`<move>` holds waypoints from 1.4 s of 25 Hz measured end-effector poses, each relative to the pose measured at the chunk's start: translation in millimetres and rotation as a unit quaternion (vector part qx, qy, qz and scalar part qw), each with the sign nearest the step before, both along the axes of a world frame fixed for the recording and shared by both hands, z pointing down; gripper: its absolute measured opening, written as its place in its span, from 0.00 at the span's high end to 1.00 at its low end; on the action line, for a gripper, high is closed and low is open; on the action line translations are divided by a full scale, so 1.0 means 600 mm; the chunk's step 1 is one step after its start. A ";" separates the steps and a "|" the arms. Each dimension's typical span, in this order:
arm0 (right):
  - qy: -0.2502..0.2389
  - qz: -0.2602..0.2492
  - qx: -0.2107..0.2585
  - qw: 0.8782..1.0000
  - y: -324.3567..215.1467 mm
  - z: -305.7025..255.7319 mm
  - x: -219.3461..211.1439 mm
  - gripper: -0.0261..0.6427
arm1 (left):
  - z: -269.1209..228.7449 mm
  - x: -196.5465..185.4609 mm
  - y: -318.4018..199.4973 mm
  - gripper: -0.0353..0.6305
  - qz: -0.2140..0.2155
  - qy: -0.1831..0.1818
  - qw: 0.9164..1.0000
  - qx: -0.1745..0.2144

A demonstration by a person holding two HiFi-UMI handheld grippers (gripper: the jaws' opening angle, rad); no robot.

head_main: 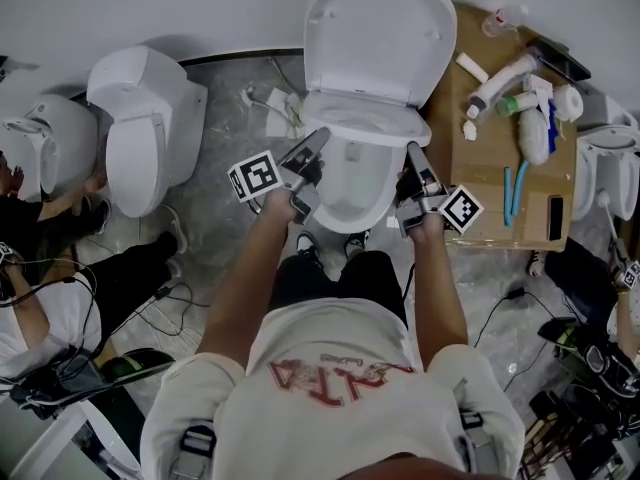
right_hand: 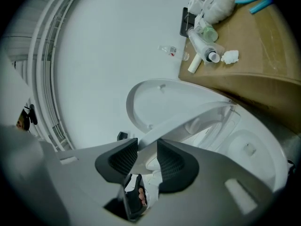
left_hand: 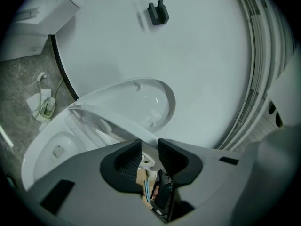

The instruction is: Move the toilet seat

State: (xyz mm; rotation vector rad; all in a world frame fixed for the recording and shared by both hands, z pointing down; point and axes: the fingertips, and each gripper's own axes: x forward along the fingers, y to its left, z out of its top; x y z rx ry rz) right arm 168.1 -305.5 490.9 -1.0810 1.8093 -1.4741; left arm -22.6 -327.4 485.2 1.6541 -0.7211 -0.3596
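**Toilet seat lifted off the bowl, held on both sides**

We found the toilet seat tilted. Its front was lifted clear of the bowl and its back sat at the hinge. It lay between the bowl below and the lid, which stood fully open against the pale wall behind.

The left gripper had the seat's left rim between its jaws. The gap was narrow and both ribbed pads were set against the rim. The right gripper held the right rim the same way, its jaws part closed with the white edge running in between the pads. In the head view the two grippers sat on opposite sides of the seat at about the same height, each reaching forward from an outstretched arm.

The person stood directly in front of the bowl, with their shoes just beside its base.

To the right of the toilet, close against it, we saw a brown top. It carried white tubes, a pair of blue tools and a small black slab.

To the left, well apart, stood a second toilet on the grey marbled floor. A white cable and plug lay on the floor between the two toilets.
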 end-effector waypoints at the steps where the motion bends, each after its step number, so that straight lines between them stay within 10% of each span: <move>1: -0.001 0.002 0.000 1.000 -0.008 -0.003 0.001 0.77 | -0.003 0.000 -0.008 0.79 -0.003 -0.001 1.000 0.002; 35: -0.018 0.063 -0.011 0.998 -0.301 -0.051 0.047 0.77 | -0.052 0.014 -0.149 0.88 -0.068 -0.072 0.994 0.050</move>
